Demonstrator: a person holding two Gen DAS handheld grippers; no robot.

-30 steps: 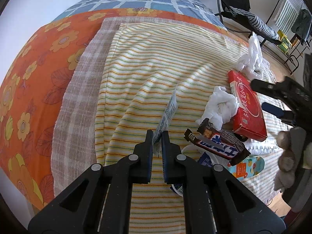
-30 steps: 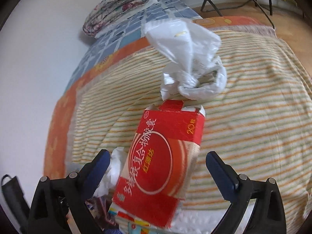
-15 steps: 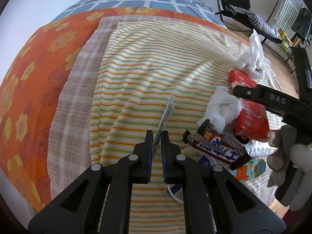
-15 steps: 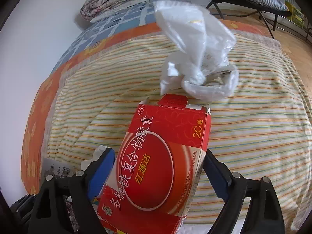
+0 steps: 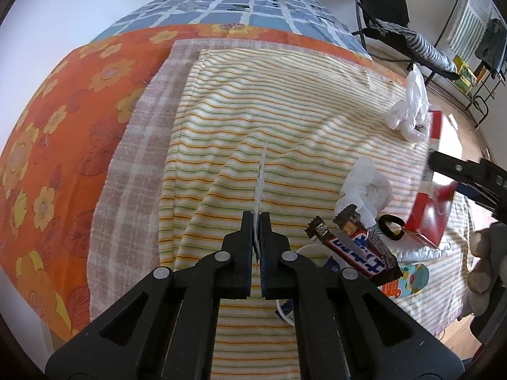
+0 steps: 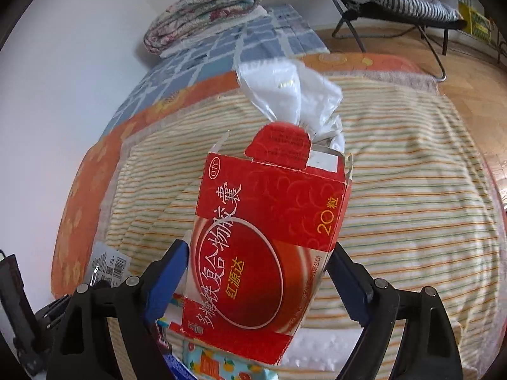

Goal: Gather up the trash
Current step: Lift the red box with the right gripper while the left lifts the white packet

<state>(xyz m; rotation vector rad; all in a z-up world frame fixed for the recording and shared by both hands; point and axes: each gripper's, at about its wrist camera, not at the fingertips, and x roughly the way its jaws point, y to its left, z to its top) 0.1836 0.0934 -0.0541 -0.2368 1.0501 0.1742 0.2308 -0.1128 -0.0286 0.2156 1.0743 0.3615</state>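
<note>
My left gripper is shut on a thin white wrapper, held edge-on above the striped blanket. The wrapper also shows in the right wrist view. My right gripper is shut on a red medicine box and holds it lifted and tilted, open flap up. The box also shows at the right of the left wrist view. A white plastic bag lies beyond the box. A chocolate bar wrapper and a crumpled tissue lie on the blanket right of my left gripper.
A colourful flat packet and a black hair tie lie near the bed's right edge. A folded quilt lies at the bed's far end. A folding chair stands on the wooden floor beyond.
My right gripper closed on the red box and lifted it off the blanket. My left gripper turned the wrapper edge-on and stayed shut.
</note>
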